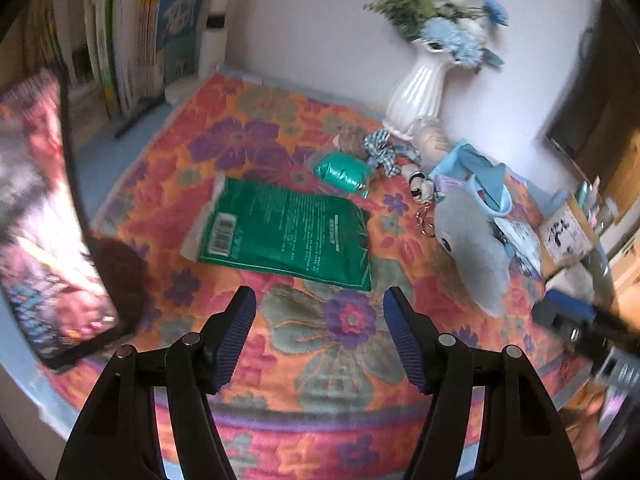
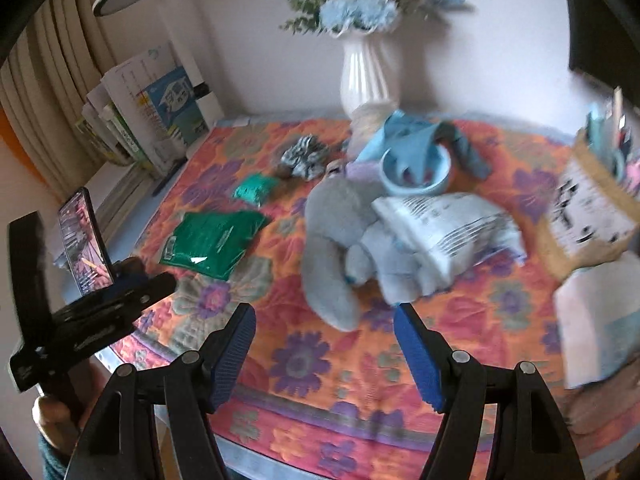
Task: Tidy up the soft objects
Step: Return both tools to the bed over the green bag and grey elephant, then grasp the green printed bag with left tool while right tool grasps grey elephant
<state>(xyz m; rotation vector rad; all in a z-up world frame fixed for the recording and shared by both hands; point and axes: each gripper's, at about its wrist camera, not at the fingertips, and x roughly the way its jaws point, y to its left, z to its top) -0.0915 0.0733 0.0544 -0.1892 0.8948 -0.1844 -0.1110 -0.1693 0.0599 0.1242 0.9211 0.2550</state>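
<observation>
A grey plush toy lies on the flowered cloth, partly under a white printed soft pack. A blue bowl with blue fabric sits behind it. A flat green bag, a small shiny green pouch and a checked scrunchie lie mid-table. The plush also shows in the left wrist view. My left gripper is open and empty above the cloth, just in front of the green bag. My right gripper is open and empty in front of the plush.
A white vase with blue flowers stands at the back against the wall. Books stand at the left. A paper bag with items stands at the right. A phone is mounted on the left gripper.
</observation>
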